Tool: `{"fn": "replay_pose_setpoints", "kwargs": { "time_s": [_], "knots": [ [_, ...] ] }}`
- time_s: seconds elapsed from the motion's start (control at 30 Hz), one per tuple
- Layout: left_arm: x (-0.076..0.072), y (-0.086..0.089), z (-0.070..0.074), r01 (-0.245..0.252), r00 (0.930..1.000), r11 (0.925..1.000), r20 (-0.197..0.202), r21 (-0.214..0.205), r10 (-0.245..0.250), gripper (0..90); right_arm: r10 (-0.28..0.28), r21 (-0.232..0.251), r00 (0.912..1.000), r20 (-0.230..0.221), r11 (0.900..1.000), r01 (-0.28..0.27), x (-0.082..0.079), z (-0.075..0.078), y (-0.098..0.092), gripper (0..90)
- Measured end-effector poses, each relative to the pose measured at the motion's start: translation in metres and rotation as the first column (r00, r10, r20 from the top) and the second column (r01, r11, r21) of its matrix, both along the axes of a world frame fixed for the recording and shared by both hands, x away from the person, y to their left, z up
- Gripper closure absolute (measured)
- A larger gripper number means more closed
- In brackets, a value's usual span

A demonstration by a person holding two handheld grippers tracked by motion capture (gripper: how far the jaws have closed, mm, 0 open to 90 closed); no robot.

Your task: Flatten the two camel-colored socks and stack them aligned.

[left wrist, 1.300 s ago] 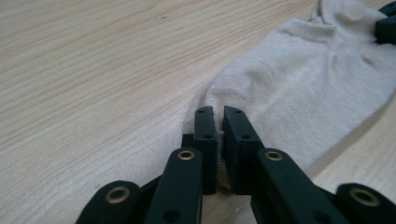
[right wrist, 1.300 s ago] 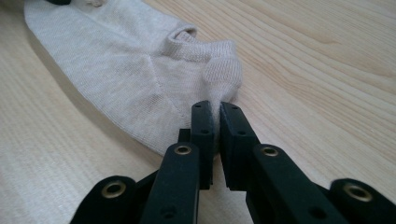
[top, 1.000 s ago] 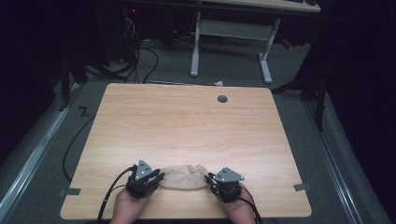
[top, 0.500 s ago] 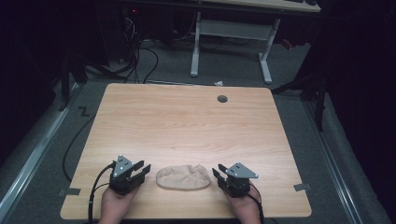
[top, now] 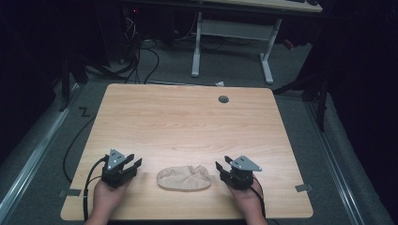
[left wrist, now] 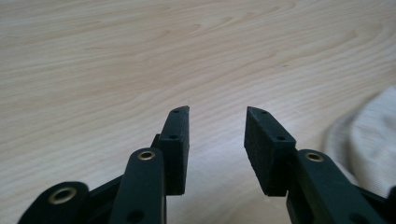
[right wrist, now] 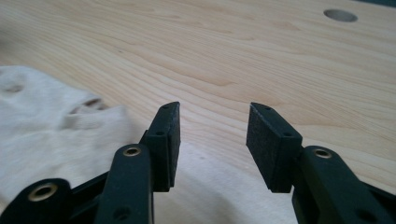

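Observation:
A crumpled beige cloth [top: 184, 178] lies flat on the wooden table [top: 187, 122] near its front edge, between the two grippers. My left gripper [top: 133, 164] sits a short way to the cloth's left, apart from it. Its jaws have just been opening and hold nothing. In the left gripper view the gripper [left wrist: 217, 116] stands over bare wood, with the cloth [left wrist: 369, 135] at the right edge. My right gripper [top: 221, 166] is just right of the cloth. Its jaws have also been opening, and the gripper [right wrist: 215, 112] is empty, with the cloth [right wrist: 42, 121] at the left.
A round cable hole [top: 223, 99] is in the table near its far edge, also seen in the right gripper view as the hole [right wrist: 340, 15]. Behind the table stands a white desk frame [top: 232, 33], with cables [top: 141, 51] on the floor.
Both grippers have drawn away from the cloth's ends, the left one leftward and the right one rightward. Their jaws have opened wider. The cloth stays on the table.

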State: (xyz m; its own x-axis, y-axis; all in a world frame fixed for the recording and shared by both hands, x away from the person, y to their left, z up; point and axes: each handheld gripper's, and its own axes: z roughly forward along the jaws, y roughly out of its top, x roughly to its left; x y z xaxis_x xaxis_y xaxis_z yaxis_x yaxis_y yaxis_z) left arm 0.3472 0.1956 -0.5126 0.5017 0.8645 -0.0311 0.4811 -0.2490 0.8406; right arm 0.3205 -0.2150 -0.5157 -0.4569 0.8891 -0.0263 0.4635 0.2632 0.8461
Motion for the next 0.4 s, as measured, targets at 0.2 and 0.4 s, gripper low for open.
{"fn": "replay_pose_setpoints", "kwargs": {
  "time_s": [0.2, 0.4],
  "knots": [
    [-0.006, 0.007, -0.008, 0.004, 0.9998, 0.9997, -0.019, -0.022, -0.005, 60.8, -0.049, -0.028, 0.9987, -0.015, 0.9984, 0.049, 0.006, -0.005, -0.005, 55.6],
    [-0.013, 0.011, -0.009, 0.005, 0.9996, 0.9997, -0.028, -0.022, -0.006, 60.3, -0.037, -0.067, 0.9992, -0.014, 0.9971, 0.036, -0.002, -0.006, -0.001, 54.1]
  ]
}}
